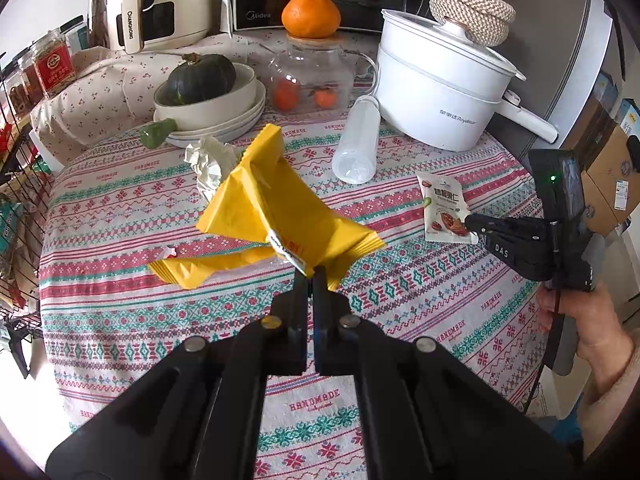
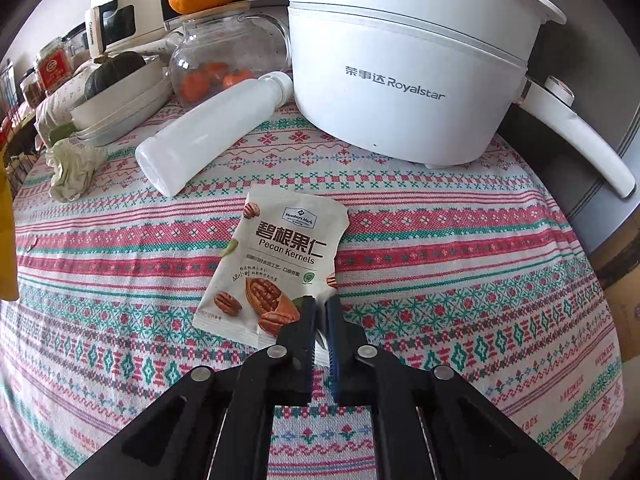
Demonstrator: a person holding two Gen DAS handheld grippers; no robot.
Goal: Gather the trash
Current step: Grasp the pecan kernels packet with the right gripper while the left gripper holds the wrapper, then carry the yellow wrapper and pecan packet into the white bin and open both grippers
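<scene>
Yellow wrapper [image 1: 276,216]: lifted off the tablecloth [image 1: 400,300] at frame centre, pinched by a corner in the left gripper [image 1: 310,276]. Pecan packet [image 2: 276,264]: flat at centre of the right wrist view, right gripper [image 2: 320,306] clamped on its lower edge. Advice: lift straight, keep the pinch firm, clear the white bottle [image 2: 208,132].

Soft daylight fills the room, bright and even. Shadows lie faint on the tablecloth [image 1: 120,216]. The white pot [image 2: 400,60] gleams mildly. Edges bend and darken; the centre stays sharp.
</scene>
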